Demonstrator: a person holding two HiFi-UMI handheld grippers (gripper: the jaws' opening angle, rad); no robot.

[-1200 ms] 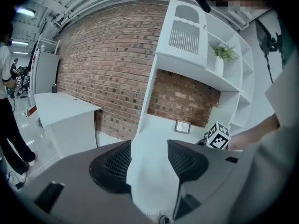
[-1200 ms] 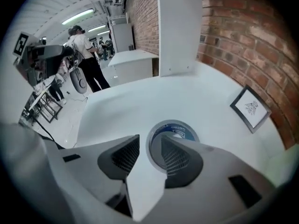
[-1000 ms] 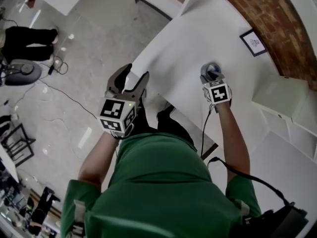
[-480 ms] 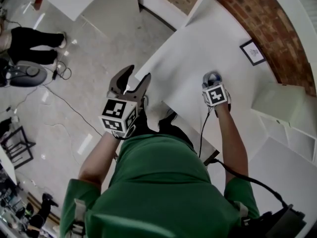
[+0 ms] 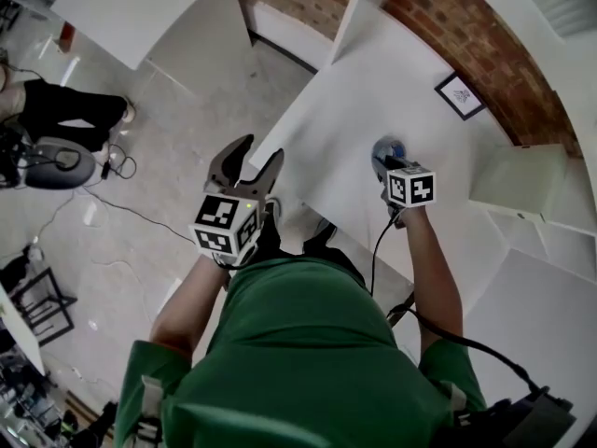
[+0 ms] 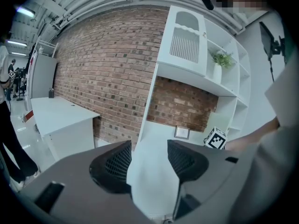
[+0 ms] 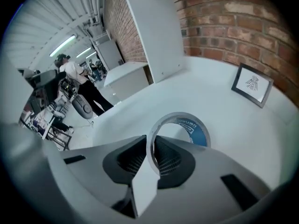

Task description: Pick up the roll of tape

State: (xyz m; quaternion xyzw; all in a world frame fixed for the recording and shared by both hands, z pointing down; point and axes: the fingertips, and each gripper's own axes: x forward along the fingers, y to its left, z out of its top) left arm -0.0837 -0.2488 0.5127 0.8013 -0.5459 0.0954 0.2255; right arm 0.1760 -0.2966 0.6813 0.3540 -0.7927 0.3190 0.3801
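The roll of tape (image 7: 196,133) is a grey ring with a blue label inside. It stands on edge, and my right gripper (image 7: 152,157) is shut on its wall, one pad inside the ring and one outside. In the head view the roll of tape (image 5: 386,147) shows just past the right gripper (image 5: 389,162), over the white table (image 5: 373,73). My left gripper (image 5: 250,162) hangs off the table's near left corner. In its own view the left gripper (image 6: 148,160) is open with nothing between its pads.
A small framed picture (image 5: 458,95) lies on the table near the brick wall, also seen from the right gripper (image 7: 252,84). White shelving (image 5: 518,180) stands to the right. Another white desk (image 5: 140,7) is at the far left, and a person (image 5: 65,115) stands on the floor beyond it.
My right gripper has closed on the roll and risen a little while rolling its wrist. The left gripper has also lifted slightly, still open.
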